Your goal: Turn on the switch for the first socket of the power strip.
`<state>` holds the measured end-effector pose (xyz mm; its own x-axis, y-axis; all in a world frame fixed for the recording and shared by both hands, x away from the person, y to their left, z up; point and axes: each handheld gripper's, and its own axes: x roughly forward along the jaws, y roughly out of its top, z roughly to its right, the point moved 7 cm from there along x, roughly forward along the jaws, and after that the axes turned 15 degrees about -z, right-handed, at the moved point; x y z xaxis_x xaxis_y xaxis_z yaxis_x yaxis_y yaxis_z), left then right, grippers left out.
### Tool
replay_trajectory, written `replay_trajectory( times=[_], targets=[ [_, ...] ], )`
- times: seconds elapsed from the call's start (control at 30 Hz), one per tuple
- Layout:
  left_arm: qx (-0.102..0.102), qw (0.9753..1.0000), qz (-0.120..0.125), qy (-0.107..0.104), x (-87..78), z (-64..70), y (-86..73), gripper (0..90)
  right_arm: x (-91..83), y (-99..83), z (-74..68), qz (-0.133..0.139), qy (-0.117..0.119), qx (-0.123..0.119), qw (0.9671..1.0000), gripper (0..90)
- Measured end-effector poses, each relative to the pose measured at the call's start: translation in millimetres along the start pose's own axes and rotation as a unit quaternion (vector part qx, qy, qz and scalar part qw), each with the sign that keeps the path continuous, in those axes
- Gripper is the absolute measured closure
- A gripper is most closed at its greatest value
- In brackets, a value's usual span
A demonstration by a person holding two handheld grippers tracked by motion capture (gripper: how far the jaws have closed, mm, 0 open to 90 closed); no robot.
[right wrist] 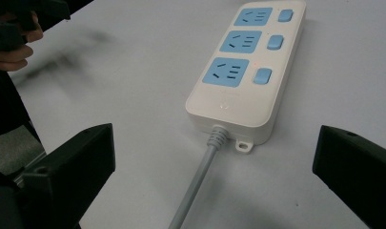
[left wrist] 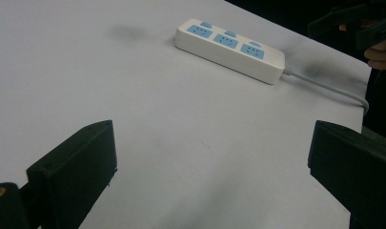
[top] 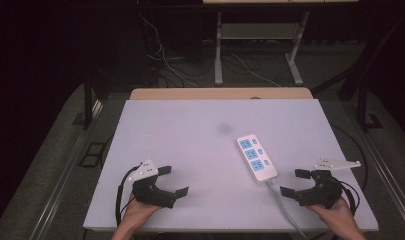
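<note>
The power strip [top: 257, 158] lies flat on the white table [top: 190, 145], right of centre, its three blue sockets facing up and a blue switch beside each. Its grey cable [top: 285, 207] runs off the near end toward your edge of the table. Your right gripper [top: 296, 183] sits just beside that cable end, jaws spread wide and holding nothing. Your left gripper [top: 173, 180] rests well apart from the strip at the near left, jaws likewise wide and empty.
</note>
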<state>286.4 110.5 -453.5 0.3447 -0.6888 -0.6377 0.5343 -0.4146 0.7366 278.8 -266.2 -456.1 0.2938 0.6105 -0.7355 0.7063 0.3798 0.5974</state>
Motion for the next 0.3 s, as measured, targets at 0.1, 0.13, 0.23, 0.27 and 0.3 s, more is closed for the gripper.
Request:
replay_trajectory(
  times=[0.1, 0.13, 0.23, 0.27, 0.3],
  targets=[
    [0.001, 1.0000, -0.001, 0.000, 0.0, 0.0, -0.1, 1.1, 4.4, -2.0, -1.4, 0.001, 0.003, 0.001, 1.0000, 0.2],
    [0.001, 1.0000, -0.001, 0.000, 0.0, 0.0, -0.2, 1.1, 6.0, -2.7, -1.7, 0.001, 0.004, 0.000, 1.0000, 0.2],
    [0.001, 1.0000, -0.002, 0.000, 0.6, -0.4, -0.2, 1.1, 8.5, -3.6, -2.1, 0.001, 0.002, -0.004, 1.0000, 0.2],
    [0.001, 1.0000, -0.002, 0.001, 0.7, -0.5, -0.1, 1.1, 8.6, -3.7, -2.1, 0.002, 0.000, -0.005, 1.0000, 0.2],
    [0.001, 1.0000, -0.002, 0.000, 0.9, -0.6, 0.0, 1.1, 8.7, -3.8, -2.0, 0.003, -0.001, -0.004, 1.0000, 0.2]
  ],
)
